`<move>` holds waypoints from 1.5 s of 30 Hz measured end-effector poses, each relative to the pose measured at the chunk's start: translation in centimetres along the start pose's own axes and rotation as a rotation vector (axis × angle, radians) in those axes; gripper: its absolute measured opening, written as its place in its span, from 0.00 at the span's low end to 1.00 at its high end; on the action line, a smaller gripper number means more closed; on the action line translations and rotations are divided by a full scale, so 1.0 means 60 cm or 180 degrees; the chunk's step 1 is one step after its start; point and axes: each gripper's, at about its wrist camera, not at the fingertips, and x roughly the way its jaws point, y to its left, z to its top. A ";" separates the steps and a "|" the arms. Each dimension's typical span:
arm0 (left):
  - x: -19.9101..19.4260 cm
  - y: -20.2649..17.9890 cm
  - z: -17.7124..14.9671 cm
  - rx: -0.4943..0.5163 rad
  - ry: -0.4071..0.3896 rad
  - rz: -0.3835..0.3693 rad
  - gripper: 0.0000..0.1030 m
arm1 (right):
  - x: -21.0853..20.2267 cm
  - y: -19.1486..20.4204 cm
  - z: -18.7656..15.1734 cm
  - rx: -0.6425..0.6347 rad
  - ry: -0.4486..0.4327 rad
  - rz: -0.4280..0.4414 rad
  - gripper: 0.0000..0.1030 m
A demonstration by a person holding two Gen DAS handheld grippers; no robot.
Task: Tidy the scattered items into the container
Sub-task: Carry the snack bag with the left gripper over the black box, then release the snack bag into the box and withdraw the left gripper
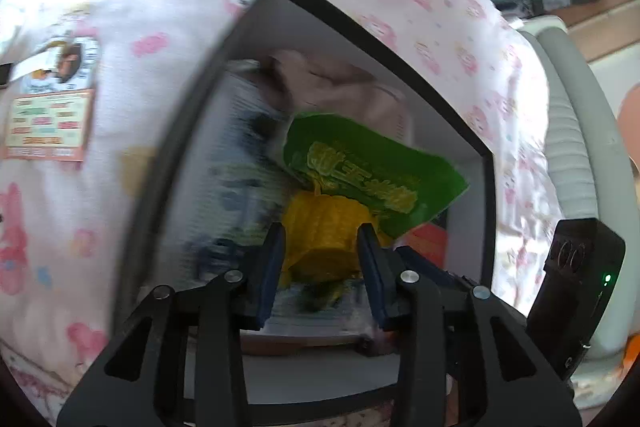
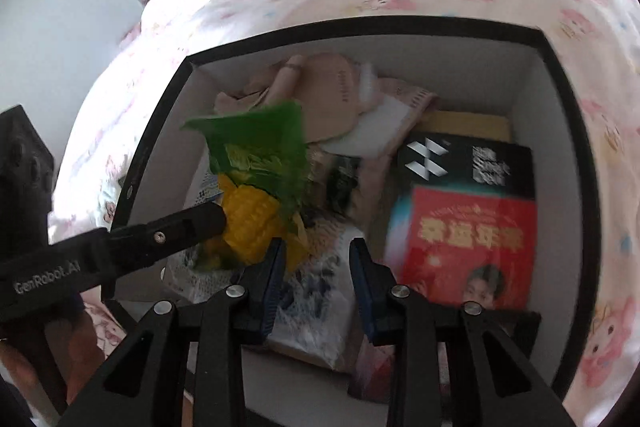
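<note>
Yellow corn cob in a green plastic packet sits clamped between the left gripper pads, above the black-rimmed white box. The right gripper hangs open and empty over the box's contents.

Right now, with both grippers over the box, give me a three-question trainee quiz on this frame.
1. True or false: the left gripper holds the corn packet above the box.
2. Which gripper has nothing between its fingers? A) left B) right
3. Fill in: the red booklet lies ____ the box.

Key: 1 true. 2 B, the right gripper is empty. 3 inside.
</note>
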 end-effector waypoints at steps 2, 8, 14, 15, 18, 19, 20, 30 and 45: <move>-0.009 0.006 0.002 -0.0010 -0.0023 -0.0007 0.29 | 0.010 0.021 0.011 -0.0059 0.0048 0.0075 0.28; -0.041 0.012 0.007 0.0041 -0.0092 -0.0105 0.26 | 0.016 0.081 0.016 -0.0296 -0.0037 0.0335 0.27; -0.041 -0.008 -0.013 0.0272 0.0094 -0.0409 0.26 | -0.027 0.030 -0.018 -0.0178 -0.0260 -0.0025 0.27; -0.036 -0.009 -0.017 0.0264 0.0129 -0.0500 0.26 | -0.039 0.018 -0.020 -0.0085 -0.0337 0.0027 0.27; -0.020 -0.021 -0.034 0.0350 0.0205 -0.0487 0.26 | -0.056 0.001 -0.023 0.0027 -0.0471 0.0044 0.27; -0.009 -0.025 -0.037 0.0361 0.0234 -0.0396 0.26 | -0.053 0.002 -0.021 0.0036 -0.0485 0.0029 0.27; -0.004 -0.027 -0.038 0.0364 0.0261 -0.0301 0.26 | -0.051 0.002 -0.021 0.0048 -0.0481 0.0012 0.27; 0.017 -0.009 -0.013 0.0199 0.0181 -0.0156 0.26 | -0.045 0.018 -0.012 0.0056 -0.0473 0.0008 0.27; -0.112 0.016 -0.093 0.0617 -0.0077 -0.0290 0.25 | -0.101 0.104 -0.094 -0.0173 -0.0849 -0.0090 0.27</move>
